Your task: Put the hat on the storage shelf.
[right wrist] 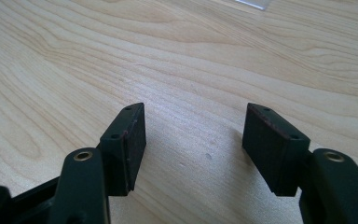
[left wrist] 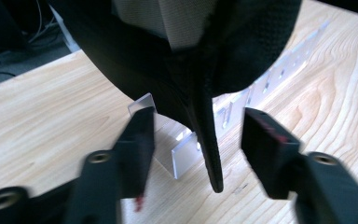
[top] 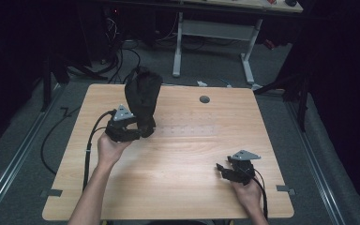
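Light wooden table [top: 178,159], rectangular, with a small grey round grommet [top: 204,99] near its far edge.

Black mesh-fabric shoe [top: 142,101] stands tall on the left-centre of the table, heel end down, toe end raised toward the far edge. In the left gripper view the same shoe [left wrist: 186,51] hangs over the jaws; pale lining shows at the top, and a narrow black tab of it runs down between the jaws, tip close to the table surface.

Clear acrylic rack [left wrist: 242,105], a row of low upright plates, lies flat on the table beneath and behind the shoe, running away to the upper right in the left gripper view. Faint in the high view as a pale strip [top: 190,130] right of the shoe.

Left gripper [left wrist: 196,140]: jaws spread wide, one either side of the shoe's black tab, neither pad touching it. In the high view it [top: 143,130] sits at the shoe's base, nearer side.

Right gripper [right wrist: 193,135]: jaws spread wide, nothing between them, bare wood below. In the high view it [top: 221,168] is low over the near right of the table, well apart from the shoe.
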`<action>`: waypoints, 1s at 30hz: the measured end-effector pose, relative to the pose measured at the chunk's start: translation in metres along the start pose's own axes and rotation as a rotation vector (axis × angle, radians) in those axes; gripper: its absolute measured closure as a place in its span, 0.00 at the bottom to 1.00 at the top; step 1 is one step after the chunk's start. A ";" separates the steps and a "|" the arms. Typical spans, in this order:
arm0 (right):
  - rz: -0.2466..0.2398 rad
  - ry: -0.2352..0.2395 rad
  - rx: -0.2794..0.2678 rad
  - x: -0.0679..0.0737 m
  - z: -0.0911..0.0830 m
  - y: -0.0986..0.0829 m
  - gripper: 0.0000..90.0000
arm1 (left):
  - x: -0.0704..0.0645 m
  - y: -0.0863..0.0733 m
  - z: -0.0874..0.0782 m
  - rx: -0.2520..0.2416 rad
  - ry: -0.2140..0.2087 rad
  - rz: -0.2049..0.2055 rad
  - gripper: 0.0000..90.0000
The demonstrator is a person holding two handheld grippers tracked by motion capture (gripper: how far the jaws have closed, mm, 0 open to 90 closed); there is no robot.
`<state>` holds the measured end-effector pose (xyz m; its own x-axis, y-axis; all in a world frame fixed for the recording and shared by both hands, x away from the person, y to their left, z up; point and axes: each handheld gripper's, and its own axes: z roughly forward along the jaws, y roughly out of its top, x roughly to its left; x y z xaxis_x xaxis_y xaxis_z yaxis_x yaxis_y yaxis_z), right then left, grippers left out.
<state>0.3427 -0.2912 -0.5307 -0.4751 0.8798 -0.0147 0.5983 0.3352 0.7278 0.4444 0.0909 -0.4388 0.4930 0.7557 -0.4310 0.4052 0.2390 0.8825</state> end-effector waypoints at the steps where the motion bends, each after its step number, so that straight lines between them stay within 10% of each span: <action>1: 0.000 0.000 0.000 0.000 0.000 0.000 0.44 | 0.000 0.001 -0.001 -0.003 0.001 -0.009 0.40; 30: 0.000 -0.001 0.000 0.000 0.000 0.000 0.44 | -0.002 0.001 -0.053 -0.041 -0.023 -0.117 0.34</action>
<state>0.3426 -0.2911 -0.5307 -0.4742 0.8803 -0.0149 0.5985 0.3347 0.7278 0.4028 0.1223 -0.4275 0.4616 0.7071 -0.5357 0.4292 0.3504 0.8325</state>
